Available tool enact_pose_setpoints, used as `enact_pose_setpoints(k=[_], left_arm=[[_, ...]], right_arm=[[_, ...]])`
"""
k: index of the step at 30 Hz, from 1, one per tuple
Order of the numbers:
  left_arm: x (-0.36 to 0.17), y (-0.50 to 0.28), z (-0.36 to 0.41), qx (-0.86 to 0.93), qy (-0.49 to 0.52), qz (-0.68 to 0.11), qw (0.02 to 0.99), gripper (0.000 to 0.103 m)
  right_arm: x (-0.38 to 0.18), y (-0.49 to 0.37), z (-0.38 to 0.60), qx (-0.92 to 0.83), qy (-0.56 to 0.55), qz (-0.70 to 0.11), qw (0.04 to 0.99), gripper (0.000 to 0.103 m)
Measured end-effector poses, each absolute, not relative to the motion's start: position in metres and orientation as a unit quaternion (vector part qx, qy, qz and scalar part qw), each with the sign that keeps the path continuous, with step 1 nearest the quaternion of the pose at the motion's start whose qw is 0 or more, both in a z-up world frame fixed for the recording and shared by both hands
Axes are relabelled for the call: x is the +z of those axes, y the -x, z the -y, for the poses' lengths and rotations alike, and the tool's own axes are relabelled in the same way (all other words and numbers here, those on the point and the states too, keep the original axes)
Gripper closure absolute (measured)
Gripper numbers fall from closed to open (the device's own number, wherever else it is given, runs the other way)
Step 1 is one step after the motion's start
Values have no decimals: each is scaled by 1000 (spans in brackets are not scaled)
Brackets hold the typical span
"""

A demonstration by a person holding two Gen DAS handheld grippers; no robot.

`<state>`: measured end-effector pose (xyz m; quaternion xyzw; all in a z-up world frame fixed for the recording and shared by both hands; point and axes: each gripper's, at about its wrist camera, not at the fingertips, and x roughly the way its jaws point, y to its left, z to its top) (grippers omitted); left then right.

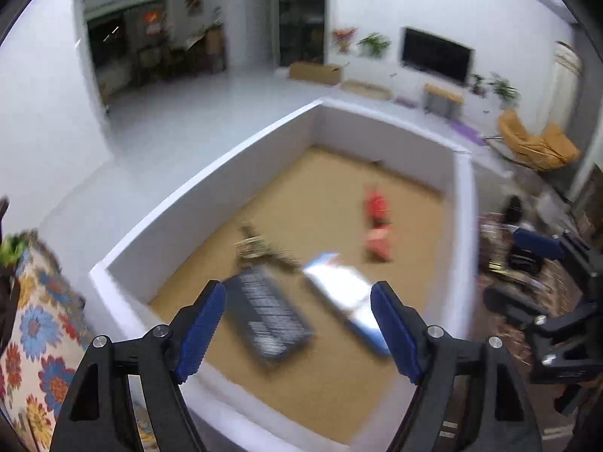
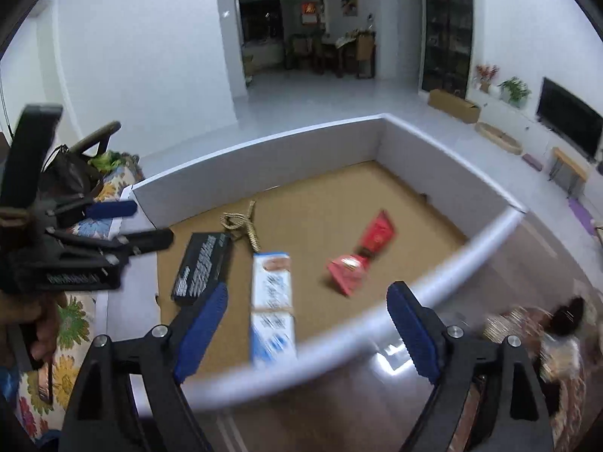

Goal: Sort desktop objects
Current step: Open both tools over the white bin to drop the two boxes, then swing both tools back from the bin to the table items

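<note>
A white-walled box (image 2: 264, 158) with a cardboard floor holds a black flat box (image 2: 203, 267), a long white and blue box (image 2: 273, 301), two red packets (image 2: 378, 233) (image 2: 348, 269) and a coil of rope (image 2: 241, 222). My left gripper (image 1: 297, 290) hovers open over the near corner, above the black box (image 1: 271, 320) and the white and blue box (image 1: 343, 293), holding nothing. My right gripper (image 2: 309, 290) stands open and empty just outside the box's near rim (image 2: 452, 260). Each gripper shows in the other's view: the left gripper (image 2: 139, 224) and the right gripper (image 1: 542, 282).
A floral cloth (image 1: 37, 320) lies left of the box. A dark glossy tabletop (image 2: 358, 395) runs under the right gripper, with blurred clutter (image 2: 546, 327) at its right. A hand (image 2: 41, 324) grips the left tool. Behind are a white floor, a TV and a yellow chair (image 1: 535, 143).
</note>
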<state>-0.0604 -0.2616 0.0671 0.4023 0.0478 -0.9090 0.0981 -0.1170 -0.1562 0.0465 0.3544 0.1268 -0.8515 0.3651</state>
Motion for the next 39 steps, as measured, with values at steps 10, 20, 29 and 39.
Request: enact_pose_setpoints(k=[10, 20, 29, 39], left_arm=[[46, 41, 57, -912, -405, -1, -66, 0], [-78, 89, -33, -861, -499, 74, -67, 0], [-82, 97, -37, -872, -480, 46, -78, 0], [-82, 95, -37, -880, -465, 44, -84, 0]], right_arm=[[16, 44, -57, -923, -331, -118, 160, 4], [-52, 33, -167, -906, -419, -66, 14, 2], [-76, 38, -168, -897, -436, -69, 16, 2], [-83, 44, -182, -889, -458, -19, 20, 0]])
